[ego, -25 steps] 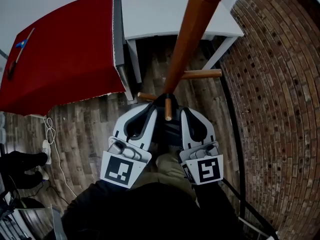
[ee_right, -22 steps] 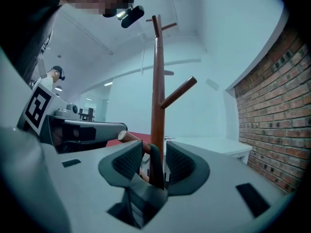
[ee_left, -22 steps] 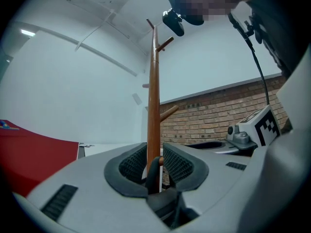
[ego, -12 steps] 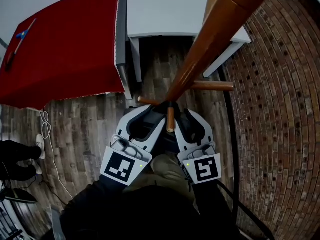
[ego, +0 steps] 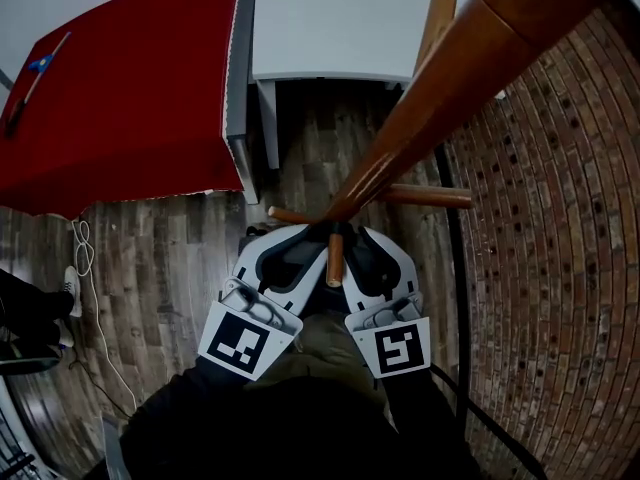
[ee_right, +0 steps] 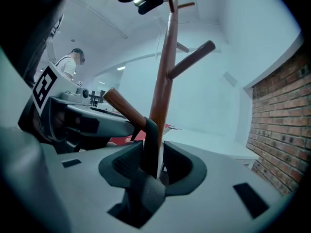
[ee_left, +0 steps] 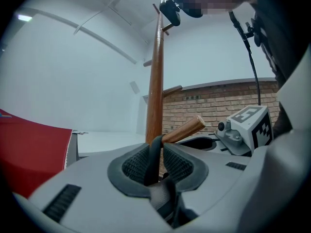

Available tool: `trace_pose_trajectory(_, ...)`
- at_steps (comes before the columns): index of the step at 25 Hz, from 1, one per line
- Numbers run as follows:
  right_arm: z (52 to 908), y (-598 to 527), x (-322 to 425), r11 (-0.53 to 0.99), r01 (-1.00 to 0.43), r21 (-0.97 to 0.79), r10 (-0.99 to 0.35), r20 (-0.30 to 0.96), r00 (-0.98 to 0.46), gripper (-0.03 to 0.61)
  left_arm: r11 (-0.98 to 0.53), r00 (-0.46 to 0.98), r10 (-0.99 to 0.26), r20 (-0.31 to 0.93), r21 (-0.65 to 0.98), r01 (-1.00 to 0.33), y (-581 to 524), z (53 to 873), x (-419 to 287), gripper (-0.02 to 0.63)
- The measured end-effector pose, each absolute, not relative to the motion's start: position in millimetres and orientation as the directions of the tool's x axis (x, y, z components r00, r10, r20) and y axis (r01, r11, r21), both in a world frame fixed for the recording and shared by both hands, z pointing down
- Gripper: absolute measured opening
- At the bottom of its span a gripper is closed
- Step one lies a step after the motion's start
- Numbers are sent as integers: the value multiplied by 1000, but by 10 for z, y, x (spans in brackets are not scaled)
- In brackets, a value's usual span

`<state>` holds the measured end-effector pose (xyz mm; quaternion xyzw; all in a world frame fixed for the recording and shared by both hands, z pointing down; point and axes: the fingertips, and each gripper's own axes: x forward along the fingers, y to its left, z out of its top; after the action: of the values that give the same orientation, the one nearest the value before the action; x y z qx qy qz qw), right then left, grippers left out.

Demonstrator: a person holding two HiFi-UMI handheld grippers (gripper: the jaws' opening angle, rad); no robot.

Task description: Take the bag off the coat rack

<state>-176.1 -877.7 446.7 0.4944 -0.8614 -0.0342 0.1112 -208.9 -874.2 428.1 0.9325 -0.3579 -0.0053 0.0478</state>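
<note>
The left tool [ee_left: 156,150] is closing its parted jaws around the dark bag strap [ee_left: 152,166], not yet pinching it. The right tool [ee_right: 154,154] is standing wide open astride the same strap. The strap is hanging over a low peg [ego: 335,260] of the coat rack [ego: 420,108], probably awaiting a two-sided lift. The bag's body and contents are staying hidden.

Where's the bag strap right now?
The bag strap hangs on a low peg of the coat rack, centre of the head view. It runs between the jaws of the right gripper, open, and the left gripper, closing.
</note>
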Motion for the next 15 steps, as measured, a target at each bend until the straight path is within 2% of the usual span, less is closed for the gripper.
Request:
trace_pose_trajectory(1,4475,-8781,-1764,513,-841,173,-857,161,-489,132,-744,748,-663,26,83,-663,-8732,4283,-2072,66)
trace_pose_trajectory(2,4483,-8783,-1765,517,-838,176,-854,164,-493,120,-748,751,-660,29,72,-660,-8720,4286,-2058,48)
trace_pose_trajectory(6,4478,-8779,-1772,526,-832,173,-849,158,-504,57,-754,755,-654,38,43,-656,-8696,4288,-2039,14)
trace_pose_trajectory(15,4481,-8733,-1788,516,-845,142,-855,147,-497,37,-749,750,-660,41,46,-661,-8694,4304,-2076,6)
